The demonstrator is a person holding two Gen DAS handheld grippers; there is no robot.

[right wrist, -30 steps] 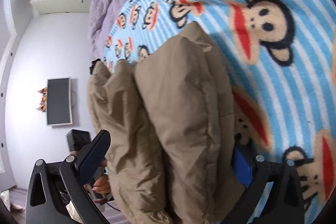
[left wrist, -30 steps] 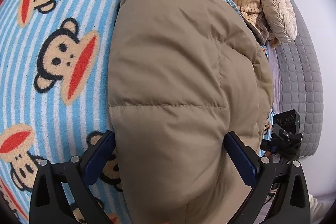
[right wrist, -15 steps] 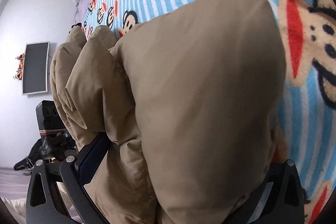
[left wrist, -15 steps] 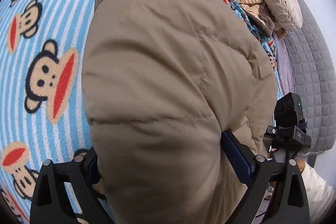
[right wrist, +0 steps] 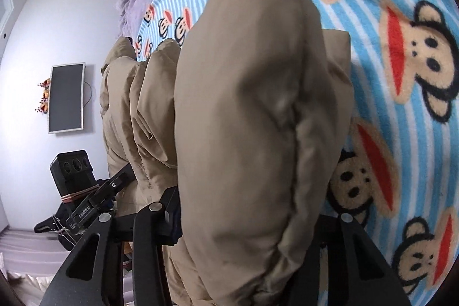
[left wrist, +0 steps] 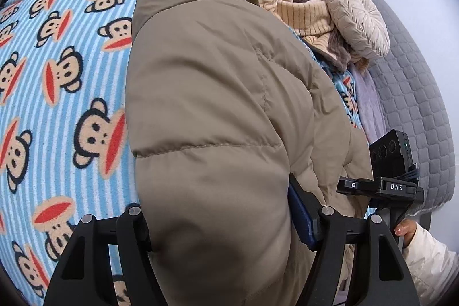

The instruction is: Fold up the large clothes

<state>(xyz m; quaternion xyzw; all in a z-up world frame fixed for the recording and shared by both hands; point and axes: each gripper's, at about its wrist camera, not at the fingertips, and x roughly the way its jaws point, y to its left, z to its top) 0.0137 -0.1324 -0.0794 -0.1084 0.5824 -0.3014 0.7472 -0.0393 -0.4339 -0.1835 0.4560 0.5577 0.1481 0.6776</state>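
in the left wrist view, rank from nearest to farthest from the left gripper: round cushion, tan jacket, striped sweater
1. tan jacket, gripped between the left gripper fingers
2. striped sweater, beyond the jacket, upper right
3. round cushion, just past the sweater, far right

The left gripper (left wrist: 221,231) clamped a bulging fold of the tan puffer jacket (left wrist: 212,111) between its fingers (left wrist: 301,214) above the monkey-print blanket (left wrist: 63,82), the right gripper (left wrist: 384,185) close alongside.
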